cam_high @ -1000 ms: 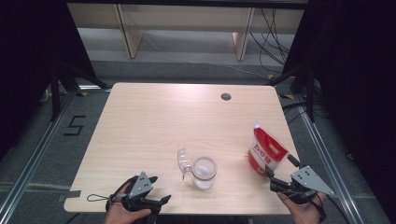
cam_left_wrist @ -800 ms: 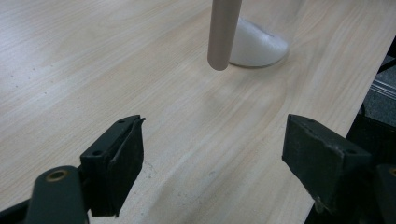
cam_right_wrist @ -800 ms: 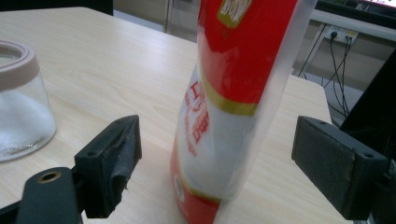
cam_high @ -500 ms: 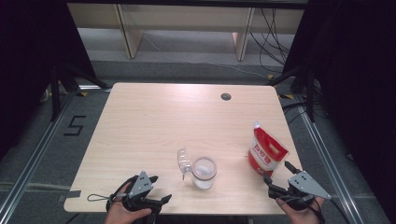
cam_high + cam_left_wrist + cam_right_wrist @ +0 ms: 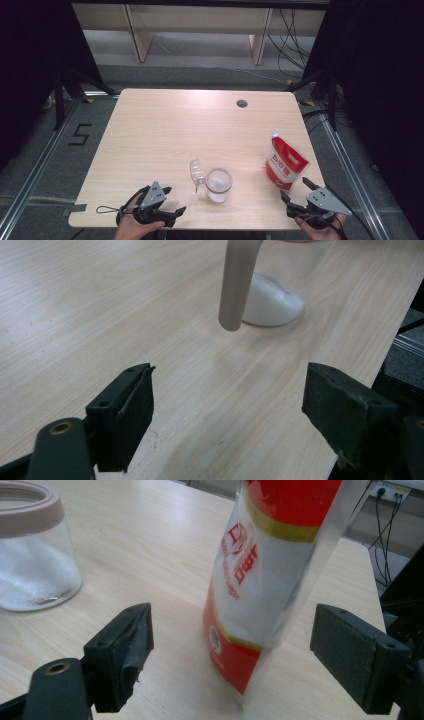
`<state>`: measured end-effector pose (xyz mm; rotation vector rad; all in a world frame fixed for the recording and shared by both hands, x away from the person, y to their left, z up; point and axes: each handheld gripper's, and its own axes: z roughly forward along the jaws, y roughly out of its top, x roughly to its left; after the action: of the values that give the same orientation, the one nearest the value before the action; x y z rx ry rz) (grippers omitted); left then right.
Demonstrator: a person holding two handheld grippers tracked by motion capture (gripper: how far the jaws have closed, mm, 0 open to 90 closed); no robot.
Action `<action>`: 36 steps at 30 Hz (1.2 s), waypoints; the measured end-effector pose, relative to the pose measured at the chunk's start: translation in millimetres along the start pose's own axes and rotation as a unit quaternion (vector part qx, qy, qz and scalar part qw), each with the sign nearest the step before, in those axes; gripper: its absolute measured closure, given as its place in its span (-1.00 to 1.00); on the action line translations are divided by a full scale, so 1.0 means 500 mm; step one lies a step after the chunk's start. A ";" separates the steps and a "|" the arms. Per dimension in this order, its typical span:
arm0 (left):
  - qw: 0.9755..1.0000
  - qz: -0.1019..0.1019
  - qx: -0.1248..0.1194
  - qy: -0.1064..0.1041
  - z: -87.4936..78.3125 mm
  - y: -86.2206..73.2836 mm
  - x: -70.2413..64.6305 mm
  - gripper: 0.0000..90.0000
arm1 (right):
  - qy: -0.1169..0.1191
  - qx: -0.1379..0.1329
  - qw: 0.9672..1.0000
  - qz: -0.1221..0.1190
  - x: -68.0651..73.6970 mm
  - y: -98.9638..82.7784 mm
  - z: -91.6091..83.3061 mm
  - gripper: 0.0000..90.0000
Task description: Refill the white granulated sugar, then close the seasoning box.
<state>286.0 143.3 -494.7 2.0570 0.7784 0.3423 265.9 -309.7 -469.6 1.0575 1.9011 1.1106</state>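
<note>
A glass jar (image 5: 219, 184) with a beige rim holds white granules near the table's front middle, and its clear lid (image 5: 196, 171) hangs open at its left. A red and white sugar pouch (image 5: 285, 165) stands upright at the front right. My left gripper (image 5: 175, 200) is open at the front edge, left of the jar. My right gripper (image 5: 294, 188) is open just in front of the pouch, not touching it. The left gripper view looks between open jaws (image 5: 227, 420) at the jar's base (image 5: 272, 302). In the right gripper view the pouch (image 5: 265, 570) rises beyond the open jaws (image 5: 232, 662), with the jar (image 5: 32, 560) at the left.
The light wooden table (image 5: 165, 130) has a dark round hole (image 5: 242, 103) near its far right. Metal rails run along both sides on the floor, and a "5" mark (image 5: 80, 134) lies at the left. Cables hang behind the table.
My right gripper has drawn back a little toward the table's front edge, away from the pouch. The left gripper, jar and pouch have stayed in place.
</note>
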 end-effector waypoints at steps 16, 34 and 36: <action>1.000 0.014 0.002 -0.003 0.005 0.032 -0.007 -0.47 | 0.001 0.011 1.000 -0.003 0.000 -0.006 -0.010 -0.58; 0.999 0.034 -0.033 0.006 0.001 0.081 -0.018 0.80 | -0.002 0.016 1.000 -0.005 0.000 -0.008 -0.010 -0.57; 0.999 0.034 -0.031 0.008 0.001 0.085 -0.017 0.86 | -0.005 0.012 1.000 -0.013 -0.001 -0.007 -0.009 -0.57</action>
<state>296.7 119.9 -459.7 2.0274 0.6994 0.4159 261.1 -312.9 -471.0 1.0470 1.9191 1.0681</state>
